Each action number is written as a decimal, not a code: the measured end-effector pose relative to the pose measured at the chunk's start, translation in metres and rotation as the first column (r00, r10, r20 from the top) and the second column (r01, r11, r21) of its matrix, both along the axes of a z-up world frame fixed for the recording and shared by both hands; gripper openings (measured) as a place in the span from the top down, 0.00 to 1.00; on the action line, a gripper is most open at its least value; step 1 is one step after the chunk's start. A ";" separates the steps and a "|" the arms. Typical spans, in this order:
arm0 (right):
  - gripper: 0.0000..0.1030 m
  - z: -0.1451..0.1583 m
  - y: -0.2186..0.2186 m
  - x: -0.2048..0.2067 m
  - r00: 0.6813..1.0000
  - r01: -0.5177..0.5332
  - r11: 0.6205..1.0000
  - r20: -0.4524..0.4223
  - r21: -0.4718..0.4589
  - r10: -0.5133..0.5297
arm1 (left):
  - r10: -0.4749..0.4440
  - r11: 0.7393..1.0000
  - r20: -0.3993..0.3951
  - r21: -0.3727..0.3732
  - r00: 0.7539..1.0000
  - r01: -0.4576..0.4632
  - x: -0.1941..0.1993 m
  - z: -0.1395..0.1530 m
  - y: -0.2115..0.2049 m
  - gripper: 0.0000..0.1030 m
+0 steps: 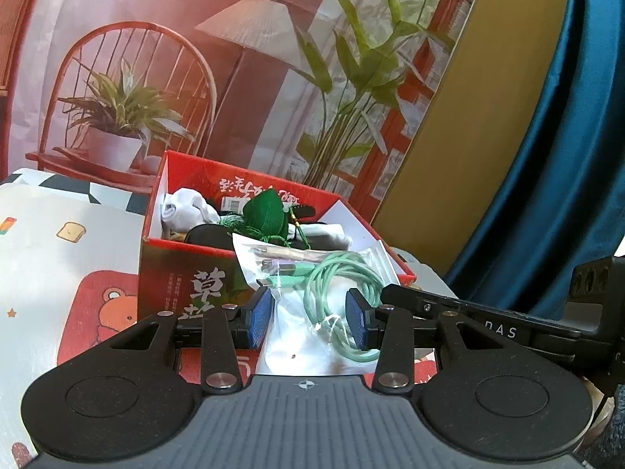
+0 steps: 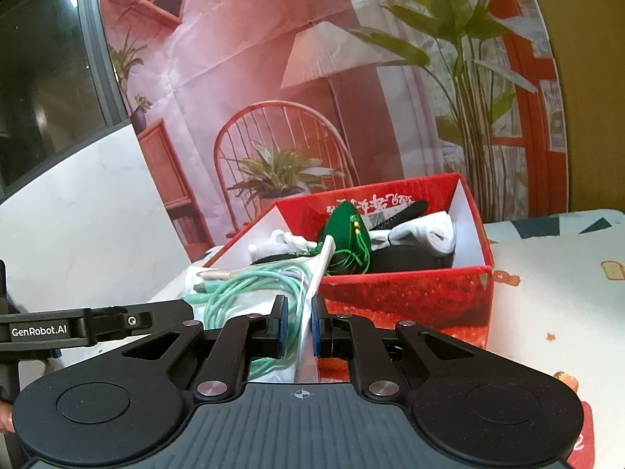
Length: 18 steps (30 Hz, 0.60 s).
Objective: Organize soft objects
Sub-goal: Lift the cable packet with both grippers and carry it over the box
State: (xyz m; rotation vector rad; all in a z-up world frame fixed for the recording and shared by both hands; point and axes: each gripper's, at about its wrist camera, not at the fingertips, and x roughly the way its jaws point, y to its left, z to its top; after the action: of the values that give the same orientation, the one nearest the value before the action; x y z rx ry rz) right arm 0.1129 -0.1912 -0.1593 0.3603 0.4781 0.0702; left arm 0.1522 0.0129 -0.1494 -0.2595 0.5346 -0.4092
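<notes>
Two grippers: both hold one clear plastic bag (image 1: 297, 336) with a coiled mint-green cable (image 1: 340, 285) inside, just in front of a red box (image 1: 172, 269).
Left gripper (image 1: 308, 318): its blue pads (image 1: 261, 318) stand partly apart, one at each side of the bag's bulky middle; it appears to be gripping the bag across its width.
Right gripper (image 2: 299, 328): jaws nearly closed, pinching the bag's thin flat edge (image 2: 308, 312).
Bag position: held up off the table, its top end leaning over the box's near rim.
Step in hand: by the look of it, carrying the bagged cable to the box, the drop not yet made.
Next move: likely calls for carrying the bag forward over the near wall, then letting go with both grippers so that it falls inside.
Box contents: white socks (image 1: 187, 205), a green knitted pouch (image 1: 265, 215) with tassels, and dark items fill much of the floor.
Open room in box: little bare space shows; the bag would probably rest on top of the pile.
Edges: the near rim sits right under the bag and could catch it.
Table: a cartoon-print cloth (image 1: 58, 242) lies clear to the box's left in the left wrist view.
Far side: a printed backdrop (image 1: 234, 78) of a chair, lamp and plants stands close behind the box, limiting forward reach.
</notes>
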 end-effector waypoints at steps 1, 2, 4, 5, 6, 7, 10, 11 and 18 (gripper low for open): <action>0.89 0.001 0.000 0.001 1.000 -0.001 1.000 0.001 -0.001 0.001 | 0.001 1.000 0.001 -0.001 1.000 -0.001 0.001 0.000 0.000 0.57; 0.89 0.002 0.000 0.001 1.000 -0.001 1.000 0.002 -0.003 0.001 | 0.001 1.000 0.002 -0.002 1.000 -0.001 0.002 0.001 0.001 0.57; 0.89 0.004 0.000 0.003 1.000 -0.002 1.000 0.007 -0.006 0.002 | 0.001 1.000 0.006 -0.001 1.000 -0.001 0.004 0.004 0.000 0.57; 0.89 0.005 -0.001 0.004 1.000 -0.002 1.000 0.009 -0.006 0.002 | 0.000 1.000 0.009 -0.001 1.000 0.000 0.006 0.005 0.000 0.57; 0.89 0.006 -0.001 0.006 1.000 -0.001 1.000 0.011 -0.008 0.001 | 0.001 1.000 0.011 -0.001 1.000 -0.001 0.008 0.006 0.000 0.57; 0.89 0.007 -0.001 0.007 1.000 -0.002 1.000 0.013 -0.011 0.002 | 0.001 1.000 0.013 -0.001 1.000 -0.001 0.010 0.007 0.000 0.57; 0.89 0.011 -0.004 0.013 1.000 -0.002 1.000 0.020 -0.020 0.003 | 0.001 1.000 0.020 -0.002 1.000 -0.001 0.016 0.010 0.000 0.57; 0.89 0.013 -0.005 0.016 1.000 -0.002 1.000 0.021 -0.022 0.003 | 0.001 1.000 0.021 -0.002 1.000 -0.001 0.018 0.011 -0.001 0.57; 0.89 0.021 -0.016 0.044 1.000 0.000 0.999 0.028 -0.050 0.001 | -0.003 1.000 0.030 0.000 1.000 0.003 0.053 0.020 -0.002 0.57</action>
State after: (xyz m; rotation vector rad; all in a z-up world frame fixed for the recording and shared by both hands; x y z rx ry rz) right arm 0.1566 -0.2070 -0.1386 0.3102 0.4511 0.0640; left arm 0.2048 0.0111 -0.1297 -0.2528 0.5058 -0.4155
